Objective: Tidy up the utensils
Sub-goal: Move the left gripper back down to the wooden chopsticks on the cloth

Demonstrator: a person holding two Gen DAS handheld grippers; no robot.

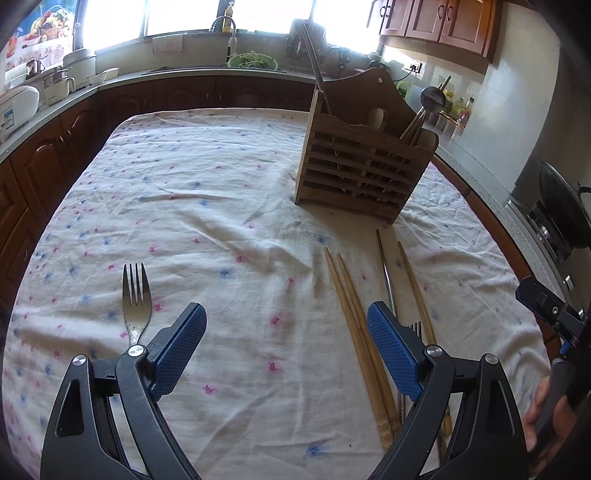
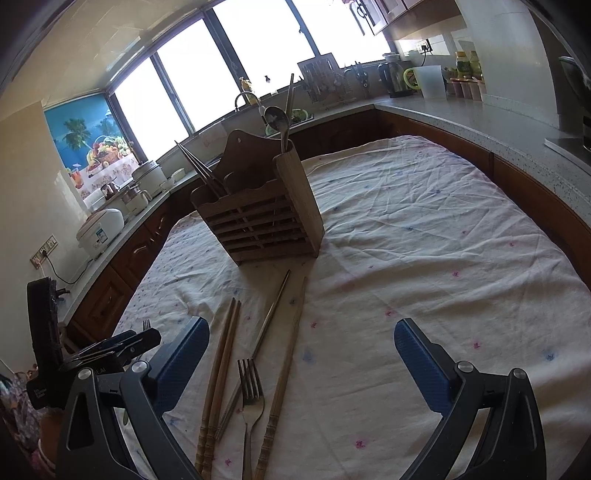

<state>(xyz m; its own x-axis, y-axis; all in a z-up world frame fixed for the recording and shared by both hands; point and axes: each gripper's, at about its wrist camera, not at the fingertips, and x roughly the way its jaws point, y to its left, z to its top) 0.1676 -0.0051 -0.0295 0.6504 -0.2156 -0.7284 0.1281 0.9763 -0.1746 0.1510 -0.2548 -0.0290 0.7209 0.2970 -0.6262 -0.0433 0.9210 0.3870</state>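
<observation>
A wooden slatted utensil holder (image 1: 364, 166) (image 2: 264, 218) stands on the table and holds a spoon (image 2: 277, 118) and chopsticks. On the cloth lie a pair of wooden chopsticks (image 1: 354, 325) (image 2: 221, 369), a metal chopstick (image 1: 386, 273) (image 2: 271, 314), a single wooden chopstick (image 1: 415, 284) (image 2: 286, 369) and a fork (image 2: 251, 398). A second fork (image 1: 136, 299) lies at the left. My left gripper (image 1: 286, 347) is open and empty above the cloth, between that fork and the chopsticks. My right gripper (image 2: 301, 365) is open and empty just right of the chopsticks.
The table wears a white cloth with small flowers (image 1: 221, 206) (image 2: 424, 258). Kitchen counters ring it, with a rice cooker (image 2: 99, 229), pots (image 1: 77, 66), a sink tap (image 1: 225, 26) and a stove (image 1: 561, 221). The right gripper shows at the left wrist view's right edge (image 1: 550, 310).
</observation>
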